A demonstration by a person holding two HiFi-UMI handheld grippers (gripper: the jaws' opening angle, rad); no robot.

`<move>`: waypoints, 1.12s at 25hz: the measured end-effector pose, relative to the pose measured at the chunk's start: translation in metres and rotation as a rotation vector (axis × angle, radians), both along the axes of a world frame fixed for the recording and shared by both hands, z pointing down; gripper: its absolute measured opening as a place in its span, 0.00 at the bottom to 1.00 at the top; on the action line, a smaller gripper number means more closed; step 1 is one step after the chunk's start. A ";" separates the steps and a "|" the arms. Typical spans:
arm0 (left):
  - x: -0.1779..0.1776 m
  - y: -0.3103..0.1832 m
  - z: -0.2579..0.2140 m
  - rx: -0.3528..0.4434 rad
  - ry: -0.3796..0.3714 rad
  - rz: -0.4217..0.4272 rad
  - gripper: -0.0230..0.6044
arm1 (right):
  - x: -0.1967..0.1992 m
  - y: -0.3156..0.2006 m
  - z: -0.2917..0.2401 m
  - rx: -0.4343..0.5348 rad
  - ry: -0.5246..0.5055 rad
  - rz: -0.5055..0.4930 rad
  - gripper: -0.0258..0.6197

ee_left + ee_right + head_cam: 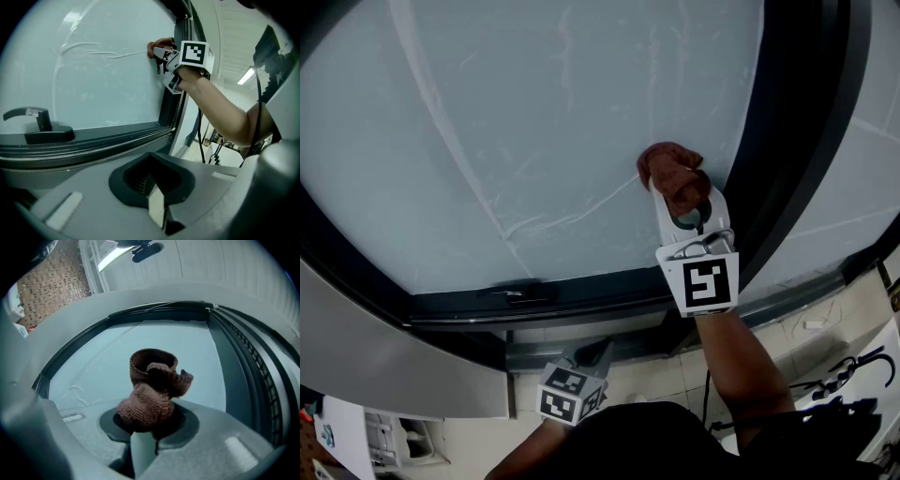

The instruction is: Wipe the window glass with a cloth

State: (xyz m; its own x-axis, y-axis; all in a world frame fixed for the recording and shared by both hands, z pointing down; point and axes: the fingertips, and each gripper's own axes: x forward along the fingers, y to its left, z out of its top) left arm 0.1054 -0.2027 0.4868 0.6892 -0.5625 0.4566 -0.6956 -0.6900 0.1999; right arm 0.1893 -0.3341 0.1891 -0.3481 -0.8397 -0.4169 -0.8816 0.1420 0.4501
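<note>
Big frosted pane [516, 122] in a dark frame [802, 131], with a black handle [40, 123] on the bottom rail. Pale tiled floor [750, 352] below, cables [853, 375] off right. Strip light [246, 76] glowing on the ceiling, far right.

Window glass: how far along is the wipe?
Done: cloth is clamped in the right tool. In hand: cloth held against the glass near its right frame. To do: streaks cross the pane, so most wiping seems to remain. Left tool is shut, empty, off the glass.
</note>
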 end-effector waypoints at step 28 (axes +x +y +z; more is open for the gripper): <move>0.004 0.000 0.004 -0.006 -0.029 0.074 0.06 | 0.005 -0.007 0.116 -0.221 -0.006 0.047 0.17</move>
State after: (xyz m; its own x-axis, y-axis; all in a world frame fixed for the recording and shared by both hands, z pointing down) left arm 0.1096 -0.2024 0.4908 0.7153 -0.5078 0.4801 -0.6482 -0.7388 0.1843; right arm 0.1940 -0.3416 0.3055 -0.3045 -0.9261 -0.2227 -0.8921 0.1953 0.4074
